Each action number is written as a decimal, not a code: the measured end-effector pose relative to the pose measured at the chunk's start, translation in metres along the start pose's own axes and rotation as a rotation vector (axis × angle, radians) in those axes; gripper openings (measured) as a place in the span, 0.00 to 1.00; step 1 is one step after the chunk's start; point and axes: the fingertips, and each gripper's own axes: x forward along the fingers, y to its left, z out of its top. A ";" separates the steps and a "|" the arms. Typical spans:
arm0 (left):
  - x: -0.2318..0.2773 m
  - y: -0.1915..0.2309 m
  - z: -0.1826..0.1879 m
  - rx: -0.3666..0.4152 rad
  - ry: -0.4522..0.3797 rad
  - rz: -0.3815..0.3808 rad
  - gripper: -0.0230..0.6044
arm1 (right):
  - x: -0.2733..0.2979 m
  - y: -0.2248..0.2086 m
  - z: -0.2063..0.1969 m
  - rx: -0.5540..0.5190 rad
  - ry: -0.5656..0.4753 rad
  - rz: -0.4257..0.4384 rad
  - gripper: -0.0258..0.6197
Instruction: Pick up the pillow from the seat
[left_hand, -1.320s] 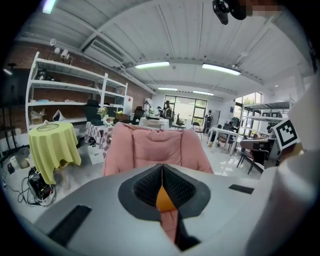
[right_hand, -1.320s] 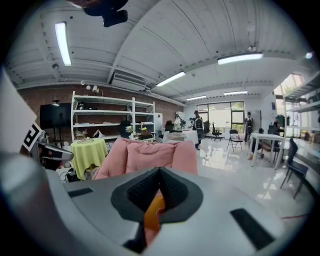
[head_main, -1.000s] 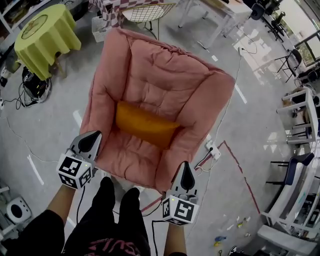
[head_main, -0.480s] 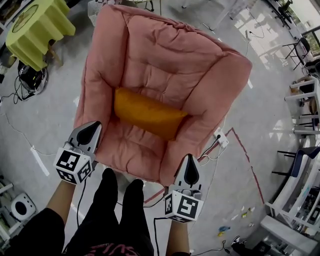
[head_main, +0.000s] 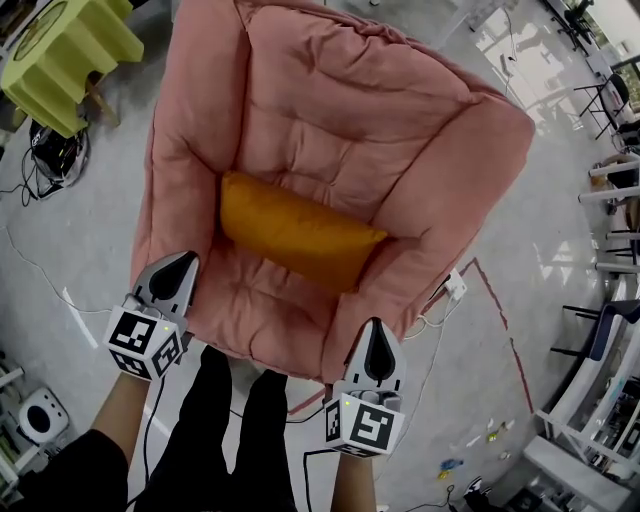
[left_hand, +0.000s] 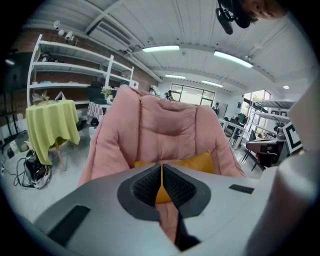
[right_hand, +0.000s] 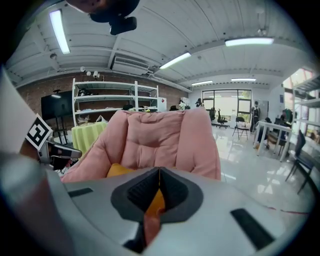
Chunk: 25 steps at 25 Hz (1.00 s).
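An orange-yellow pillow (head_main: 298, 230) lies across the seat of a pink padded armchair (head_main: 330, 110), against its backrest. It also shows in the left gripper view as the pillow (left_hand: 200, 162) and in the right gripper view as the pillow (right_hand: 117, 170). My left gripper (head_main: 183, 262) is shut and empty at the chair's front left corner, short of the pillow. My right gripper (head_main: 375, 327) is shut and empty at the front right corner, just off the right armrest. In both gripper views the jaws are pressed together, with the left gripper (left_hand: 162, 170) and right gripper (right_hand: 159, 175) pointing at the chair.
A table under a yellow-green cloth (head_main: 60, 55) stands at the far left, with cables and a box on the floor beside it. A power strip (head_main: 452, 286) and red floor tape lie right of the chair. The person's dark legs (head_main: 235, 420) are between the grippers. Desks and chairs line the right edge.
The view has closed in on the armchair, which now looms larger. Both grippers have come closer to the chair's front edge, still shut.
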 end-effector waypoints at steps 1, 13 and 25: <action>0.003 0.001 -0.007 -0.007 0.006 0.001 0.05 | 0.004 0.001 -0.005 0.002 0.007 -0.001 0.07; 0.052 0.016 -0.039 -0.023 0.085 -0.037 0.20 | 0.047 0.011 -0.035 -0.005 0.050 0.027 0.07; 0.125 0.031 -0.069 -0.075 0.271 -0.088 0.55 | 0.108 0.022 -0.067 0.010 0.221 0.147 0.49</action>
